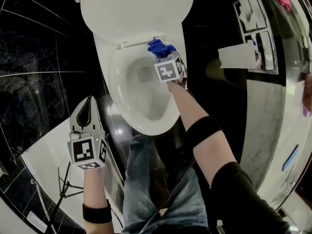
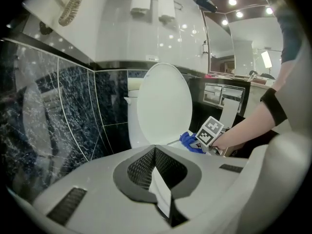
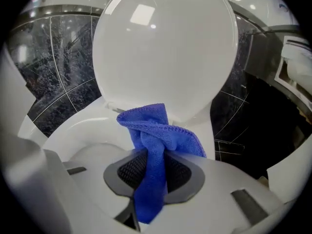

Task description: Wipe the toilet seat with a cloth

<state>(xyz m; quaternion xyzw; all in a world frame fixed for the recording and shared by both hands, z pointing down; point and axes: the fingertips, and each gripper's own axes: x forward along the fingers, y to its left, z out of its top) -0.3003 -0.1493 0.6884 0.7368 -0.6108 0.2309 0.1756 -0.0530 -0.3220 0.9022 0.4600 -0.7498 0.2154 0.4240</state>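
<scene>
the toilet seat [image 1: 113, 84] lies down on the white bowl [image 1: 142, 89] in the middle of the head view, and its lid [image 1: 131, 9] stands raised behind it. at the far left, black marbled tiles [image 1: 39, 48] with thin pale joints fill the frame. in front of them, at the lower left, the left gripper [image 1: 88, 101] hangs beside the bowl's left flank, well apart from the seat; its jaws are pressed together with nothing between them, and its own view looks past them toward the raised lid. below the bowl's front edge the person's jeans [image 1: 156, 179] show. further right, the blue cloth [image 1: 158, 48] sits at the rear right of the seat, just by the hinge and the foot of the lid. the right gripper [image 3: 153, 162] has its jaws clamped narrowly on the cloth, a strip of it running down between the pads and a bunched fold standing out past the tips. whether the fold presses on the seat cannot be told. the bare forearm [image 1: 187, 106] reaches up to this gripper from the lower right. at the far right a paper holder [image 1: 256, 18] hangs on the dark wall, with a white sheet [image 1: 238, 56] hanging from it.
</scene>
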